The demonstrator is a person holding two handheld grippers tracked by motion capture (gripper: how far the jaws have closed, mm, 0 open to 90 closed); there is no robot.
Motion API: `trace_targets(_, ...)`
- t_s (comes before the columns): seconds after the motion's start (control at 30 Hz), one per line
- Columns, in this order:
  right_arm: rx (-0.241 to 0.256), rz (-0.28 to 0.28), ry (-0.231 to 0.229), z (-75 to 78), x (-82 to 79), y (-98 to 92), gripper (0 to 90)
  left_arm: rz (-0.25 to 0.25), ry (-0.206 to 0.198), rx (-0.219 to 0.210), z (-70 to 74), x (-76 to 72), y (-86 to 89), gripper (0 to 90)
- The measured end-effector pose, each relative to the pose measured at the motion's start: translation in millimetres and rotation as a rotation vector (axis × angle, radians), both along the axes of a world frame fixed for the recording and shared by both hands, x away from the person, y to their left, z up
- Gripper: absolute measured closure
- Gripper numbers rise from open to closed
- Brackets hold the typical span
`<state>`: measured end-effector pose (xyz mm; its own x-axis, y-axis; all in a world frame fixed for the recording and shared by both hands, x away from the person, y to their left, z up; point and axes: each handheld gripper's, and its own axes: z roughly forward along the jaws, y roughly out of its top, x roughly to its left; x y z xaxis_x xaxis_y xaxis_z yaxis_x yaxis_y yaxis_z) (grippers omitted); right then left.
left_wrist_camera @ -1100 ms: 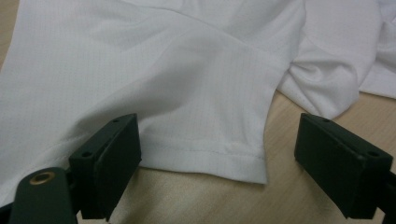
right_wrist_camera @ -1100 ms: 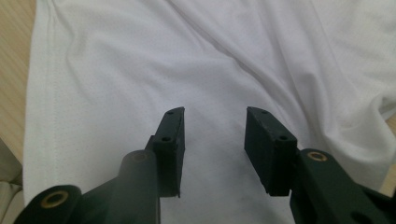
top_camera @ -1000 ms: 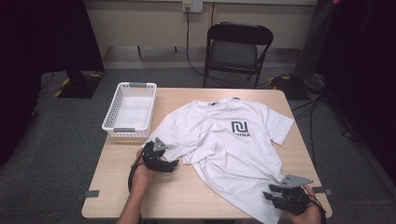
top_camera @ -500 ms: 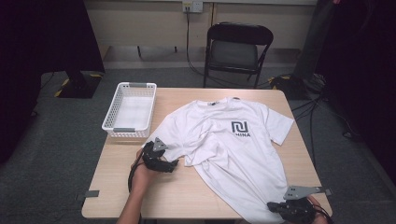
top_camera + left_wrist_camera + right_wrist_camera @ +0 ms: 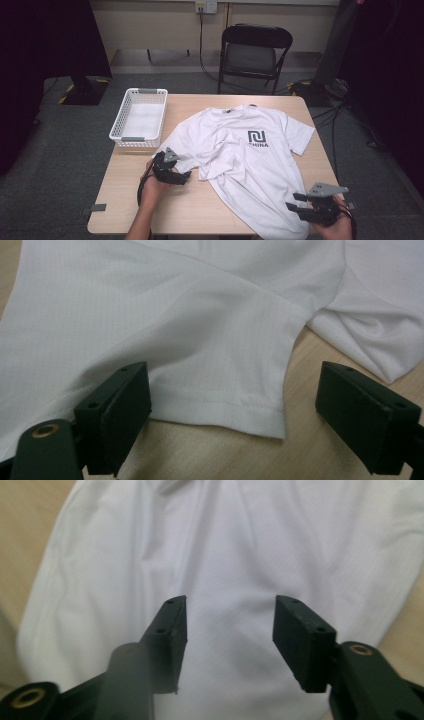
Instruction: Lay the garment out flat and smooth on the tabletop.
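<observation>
A white T-shirt (image 5: 245, 160) with a dark chest logo lies spread and wrinkled across the wooden table (image 5: 125, 190). My left gripper (image 5: 186, 174) rests on the table at the hem of the shirt's near-left sleeve (image 5: 220, 405), open, its jaws wide on either side of the hem and holding nothing. My right gripper (image 5: 292, 206) hovers at the table's near right edge by the shirt's bottom hem. It is open, with the white cloth (image 5: 230, 580) spread beyond its jaws and nothing held between them.
A white plastic basket (image 5: 139, 117) stands empty at the table's far left. A black folding chair (image 5: 252, 52) is behind the table, with cables on the floor to the right. Bare wood lies near the front left.
My right gripper has shifted right and nearer along the table's front edge, away from the shirt's bottom hem. The left gripper has stayed by the sleeve.
</observation>
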<state>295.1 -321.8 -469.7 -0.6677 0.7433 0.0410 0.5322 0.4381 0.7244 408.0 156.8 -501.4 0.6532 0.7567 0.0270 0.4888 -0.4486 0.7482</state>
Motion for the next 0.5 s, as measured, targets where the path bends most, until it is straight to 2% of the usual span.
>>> trace_targets(0.13,-0.031,-0.018,-0.046,-2.6,26.6,3.5,43.9,0.0,0.0,0.0,0.0,0.0,0.0,14.0)
trace_targets(0.27,-0.02,-0.078,-0.044,-8.9,52.8,0.4,37.8,-0.002,0.0,0.005,0.1,0.0,-0.2,13.6)
trace_targets(0.37,-0.049,-0.127,-0.033,-16.5,69.3,-0.9,30.8,-0.003,0.0,0.004,0.1,0.0,-0.2,13.3)
trace_targets(0.43,-0.052,-0.148,-0.026,-20.8,75.6,-1.4,28.3,-0.001,0.0,0.003,0.1,-0.2,-0.4,13.2)
trace_targets(0.5,-0.079,-0.152,-0.03,-24.4,78.5,-0.3,25.0,-0.001,0.0,0.003,0.1,-0.1,-0.4,13.1)
